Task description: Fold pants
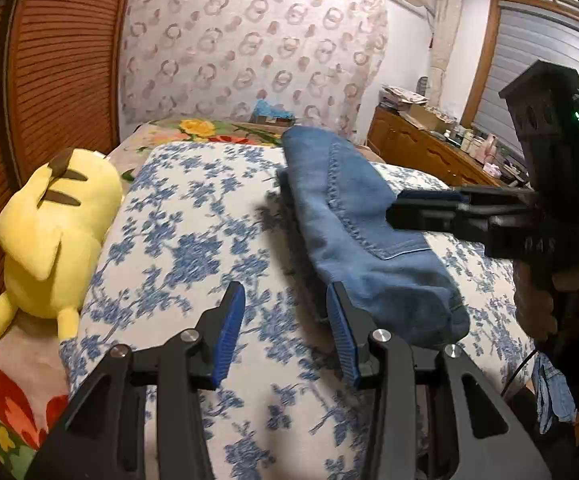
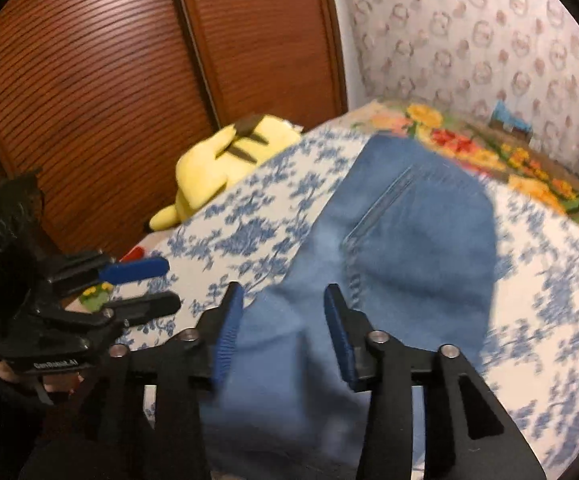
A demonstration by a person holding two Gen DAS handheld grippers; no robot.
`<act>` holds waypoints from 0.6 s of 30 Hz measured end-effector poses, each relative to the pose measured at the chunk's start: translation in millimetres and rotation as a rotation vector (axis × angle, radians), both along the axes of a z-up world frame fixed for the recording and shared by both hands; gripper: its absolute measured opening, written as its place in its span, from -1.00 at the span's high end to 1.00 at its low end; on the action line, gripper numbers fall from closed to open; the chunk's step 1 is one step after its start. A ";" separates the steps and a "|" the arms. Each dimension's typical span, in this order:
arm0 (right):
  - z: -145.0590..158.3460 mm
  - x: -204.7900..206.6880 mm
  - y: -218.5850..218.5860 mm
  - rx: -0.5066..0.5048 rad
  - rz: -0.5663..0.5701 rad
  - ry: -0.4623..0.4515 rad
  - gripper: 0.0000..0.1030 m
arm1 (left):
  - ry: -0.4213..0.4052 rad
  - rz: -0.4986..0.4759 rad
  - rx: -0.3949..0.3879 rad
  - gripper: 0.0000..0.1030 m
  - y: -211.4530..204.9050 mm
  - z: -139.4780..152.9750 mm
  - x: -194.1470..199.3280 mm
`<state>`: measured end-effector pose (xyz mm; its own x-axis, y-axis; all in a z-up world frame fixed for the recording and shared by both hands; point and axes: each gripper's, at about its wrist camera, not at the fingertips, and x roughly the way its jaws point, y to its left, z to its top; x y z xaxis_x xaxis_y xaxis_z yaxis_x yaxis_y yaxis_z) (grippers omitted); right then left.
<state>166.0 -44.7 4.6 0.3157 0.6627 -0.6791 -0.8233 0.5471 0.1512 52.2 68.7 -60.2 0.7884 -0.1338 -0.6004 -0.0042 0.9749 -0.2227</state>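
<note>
Left tool (image 1: 285, 332): nearest my left camera; its blue pads stand spread with nothing between them, over the blue-flowered bedspread (image 1: 185, 216).
Right tool (image 2: 281, 332): nearest my right camera; pads apart, hovering over denim with no cloth pinched. In the left view the right tool reaches in from the right, its tips over the jeans.
Jeans (image 1: 353, 220): ahead and just right of my left tool, lying on the bedspread as a long, narrow bundle that runs away from me. Under my right tool they spread forward, a back pocket with its stitching facing up.
Near end: a rounded fold sits just beside my left tool's right pad; whether it touches I cannot tell.
Done so far, I judge: the legs look laid one over the other lengthwise, since only one narrow strip with a single pocket shows.
Left to do, I judge: bring one end over the other to shorten the bundle, then flatten it.
Plush toy (image 1: 49, 236): a yellow one, well left of my left tool, at the bed's edge by the slatted wooden doors (image 2: 89, 92).
Blur: my right view is smeared, so fine creases are unclear.
</note>
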 end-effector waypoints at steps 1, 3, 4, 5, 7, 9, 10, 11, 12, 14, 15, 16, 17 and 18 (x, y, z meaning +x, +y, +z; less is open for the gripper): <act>4.3 2.9 -5.0 0.002 -0.015 -0.014 0.08 | -0.003 -0.011 0.001 0.20 -3.7 1.6 2.9; 8.3 10.9 -13.2 -0.002 -0.046 -0.033 0.01 | -0.002 -0.028 0.005 0.20 -10.0 3.2 8.1; 9.3 17.7 -18.9 -0.009 -0.072 -0.043 -0.01 | 0.000 -0.039 0.006 0.20 -13.7 3.3 11.3; 8.9 20.8 -20.4 -0.013 -0.085 -0.048 -0.04 | 0.002 -0.046 0.007 0.20 -17.8 3.8 13.4; 6.6 34.0 -28.2 -0.028 -0.117 -0.054 -0.07 | 0.006 -0.061 0.006 0.20 -24.6 4.0 18.4; 2.7 48.8 -33.3 -0.046 -0.144 -0.058 -0.09 | 0.010 -0.074 0.004 0.20 -31.3 3.1 24.9; 0.4 56.4 -36.5 -0.054 -0.153 -0.055 -0.10 | 0.015 -0.081 0.005 0.20 -34.3 1.9 28.6; -2.2 63.7 -38.2 -0.062 -0.162 -0.051 -0.11 | 0.018 -0.087 0.007 0.20 -37.0 1.3 31.3; -4.1 69.0 -41.0 -0.067 -0.169 -0.048 -0.11 | 0.023 -0.091 0.008 0.20 -39.8 0.3 33.4; -7.8 82.5 -45.2 -0.070 -0.183 -0.037 -0.13 | 0.034 -0.099 0.010 0.20 -43.8 -3.4 38.5; -7.9 85.8 -47.7 -0.068 -0.186 -0.032 -0.14 | 0.042 -0.101 0.011 0.20 -45.1 -6.0 40.5; -9.5 91.4 -49.0 -0.067 -0.193 -0.027 -0.15 | 0.052 -0.099 0.017 0.20 -46.1 -8.8 42.8; -10.8 97.4 -49.8 -0.066 -0.200 -0.024 -0.17 | 0.072 -0.089 0.031 0.20 -46.7 -13.8 46.1; -10.7 101.6 -50.8 -0.064 -0.204 -0.021 -0.19 | 0.084 -0.086 0.033 0.20 -46.3 -17.5 48.1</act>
<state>267.5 -95.5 -6.1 0.4538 0.5394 -0.7093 -0.6971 0.7108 0.0945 100.4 22.4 -77.7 0.7215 -0.1781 -0.6691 0.0624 0.9791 -0.1934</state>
